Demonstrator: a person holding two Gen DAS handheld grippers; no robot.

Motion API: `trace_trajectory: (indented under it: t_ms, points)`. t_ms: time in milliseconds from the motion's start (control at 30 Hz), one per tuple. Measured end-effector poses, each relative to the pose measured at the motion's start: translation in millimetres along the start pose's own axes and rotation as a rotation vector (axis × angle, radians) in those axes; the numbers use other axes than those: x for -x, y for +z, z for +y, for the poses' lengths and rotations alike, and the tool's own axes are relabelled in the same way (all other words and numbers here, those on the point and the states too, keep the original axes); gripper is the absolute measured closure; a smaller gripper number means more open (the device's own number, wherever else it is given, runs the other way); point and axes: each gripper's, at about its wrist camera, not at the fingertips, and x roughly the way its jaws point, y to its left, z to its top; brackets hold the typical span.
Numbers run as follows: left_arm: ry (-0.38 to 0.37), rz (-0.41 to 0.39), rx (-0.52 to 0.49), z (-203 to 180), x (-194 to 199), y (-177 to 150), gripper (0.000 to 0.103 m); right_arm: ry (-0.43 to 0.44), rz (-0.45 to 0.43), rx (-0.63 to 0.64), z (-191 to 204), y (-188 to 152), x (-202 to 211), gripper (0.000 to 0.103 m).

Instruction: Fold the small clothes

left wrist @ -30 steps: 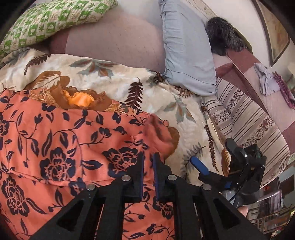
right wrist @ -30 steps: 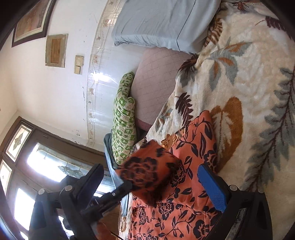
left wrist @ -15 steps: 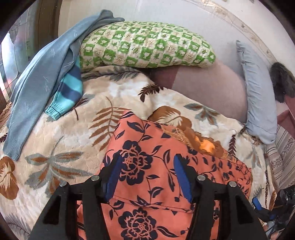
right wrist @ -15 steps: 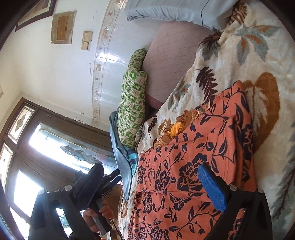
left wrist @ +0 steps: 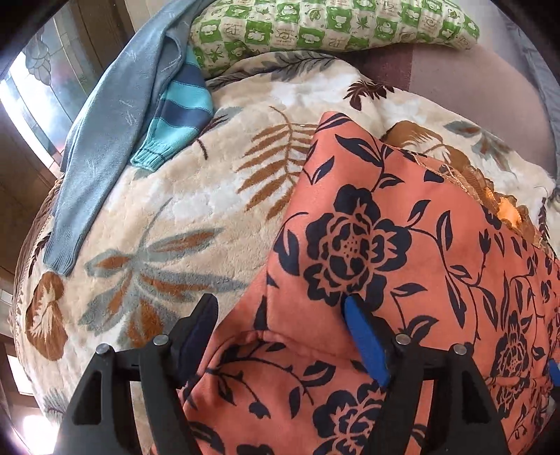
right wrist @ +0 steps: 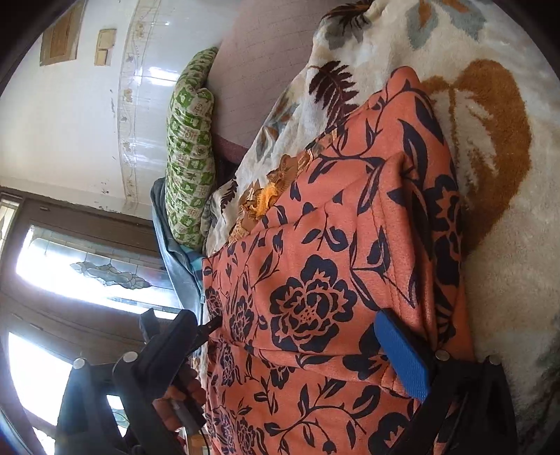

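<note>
From my left wrist camera I see the orange floral garment [left wrist: 402,280] lying on the cream leaf-patterned blanket [left wrist: 168,224] that covers the bed, with a sleeve folded in across its body so the cloth sits in two layers under me. My left gripper [left wrist: 280,322] has its jaws spread wide, one finger over the blanket at the garment's edge and the blue-padded one over the fabric; nothing is pinched between them. Beyond it a grey-blue sweater [left wrist: 105,140] and a teal striped knit [left wrist: 178,115] lie near the blanket's far corner, beside the green checked pillow [left wrist: 332,24]. On the right wrist camera the same garment [right wrist: 332,280] fills the middle of the view, its gold embroidered neckline [right wrist: 269,196] pointing toward the pillow [right wrist: 189,157]. My right gripper [right wrist: 297,336] is also spread wide with nothing held, its blue pad resting against the folded edge of the cloth, though I cannot tell how firmly. Past its dark finger I can make out the other gripper's tip at the garment's far edge and the hand [right wrist: 182,392] holding it
</note>
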Motion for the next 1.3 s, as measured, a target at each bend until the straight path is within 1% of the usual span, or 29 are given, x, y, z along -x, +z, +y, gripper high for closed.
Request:
trace_trajectory:
  t_ms: [67,133,200,267,333,400,467,533,567,633,667,700,733,767,800,833,867,900,967,1033,1100,1133,1167,1233,1267,1300]
  points:
    - [-0.042,-0.018,-0.003,6.6,20.3,-9.4,0.027,-0.012,0.003,0.032,6.3,-1.9,2.3,0.001]
    - [-0.063,-0.031,-0.021,13.2,42.5,-21.2,0.027,-0.015,-0.027,0.038,12.7,-5.4,9.6,0.001]
    - [-0.061,-0.046,-0.045,24.2,64.9,-37.7,0.027,-0.006,-0.061,0.069,21.9,-12.6,20.9,0.001]
    - [-0.045,-0.065,-0.069,37.2,86.7,-59.2,0.027,0.003,-0.071,0.102,30.8,-21.8,28.9,0.001]
    - [-0.028,-0.063,-0.09,48.5,105.7,-86.3,0.027,-0.03,-0.072,0.12,34.7,-33.3,34.3,0.001]
    - [-0.032,-0.066,-0.113,58.7,119.6,-116.5,0.025,-0.07,-0.085,0.112,35.5,-46.4,39.7,0.001]
    - [-0.001,-0.08,-0.139,65.6,129.4,-145.4,0.02,-0.101,-0.097,0.117,40.0,-59.8,45.7,0.001]
    - [0.02,-0.088,-0.149,69.4,131.6,-168.6,0.02,-0.168,-0.113,0.184,50.2,-76.5,52.5,0.001]
    - [0.015,-0.082,-0.152,70.8,130.4,-178.0,0.019,-0.201,-0.112,0.208,53.5,-86.8,54.9,0.001]
    - [0.012,-0.044,-0.162,73.1,118.9,-192.5,0.019,-0.231,-0.085,0.207,53.5,-108.2,57.0,0.001]
    - [0.042,-0.004,-0.171,72.7,108.1,-199.1,0.019,-0.233,-0.053,0.192,50.3,-118.5,55.9,0.001]
    - [0.077,0.05,-0.179,72.9,95.5,-204.4,0.018,-0.248,-0.012,0.17,44.2,-128.8,53.4,0.001]
    - [0.063,0.048,-0.155,76.5,92.5,-207.6,0.016,-0.281,0.035,0.135,35.9,-138.4,48.8,0.001]
    - [0.044,0.035,-0.114,82.5,95.6,-207.5,0.014,-0.299,0.061,0.115,29.4,-147.9,46.7,0.001]
    - [0.029,0.05,-0.093,86.2,96.5,-206.2,0.014,-0.298,0.033,0.15,32.8,-156.0,52.8,0.001]
    - [0.014,0.064,-0.091,88.4,97.5,-204.7,0.014,-0.321,0.028,0.173,37.9,-161.6,57.7,0.001]
    - [0.013,0.06,-0.097,89.8,100.4,-204.5,0.014,-0.34,0.037,0.178,41.4,-165.8,61.0,0.001]
    - [0.02,0.038,-0.107,90.8,105.9,-204.4,0.014,-0.343,0.039,0.179,44.2,-169.8,64.6,0.001]
    - [0.01,-0.031,-0.129,92.1,122.6,-205.7,0.014,-0.331,0.022,0.187,50.1,-177.9,73.9,0.001]
    - [0.007,-0.094,-0.137,94.7,138.2,-207.8,0.014,-0.328,0.007,0.217,57.9,-184.4,80.1,0.001]
    - [0.014,-0.124,-0.131,98.2,143.7,-209.7,0.014,-0.355,0.015,0.254,66.1,-189.8,77.8,0.001]
    - [0.009,-0.125,-0.129,99.3,141.7,-210.4,0.011,-0.379,0.03,0.267,67.9,-192.2,72.9,0.001]
    - [0.009,-0.111,-0.13,99.3,136.4,-211.4,0.009,-0.403,0.054,0.268,67.2,-194.5,66.0,0.001]
    - [0.031,-0.05,-0.123,98.4,119.0,-213.7,0.009,-0.455,0.127,0.227,54.8,-199.6,48.6,0.001]
    - [0.029,-0.021,-0.115,97.6,110.3,-216.1,0.009,-0.48,0.141,0.221,49.0,-202.9,42.1,0.001]
    - [0.023,0.011,-0.107,97.7,101.2,-218.9,0.009,-0.495,0.122,0.257,50.9,-206.9,40.9,0.0]
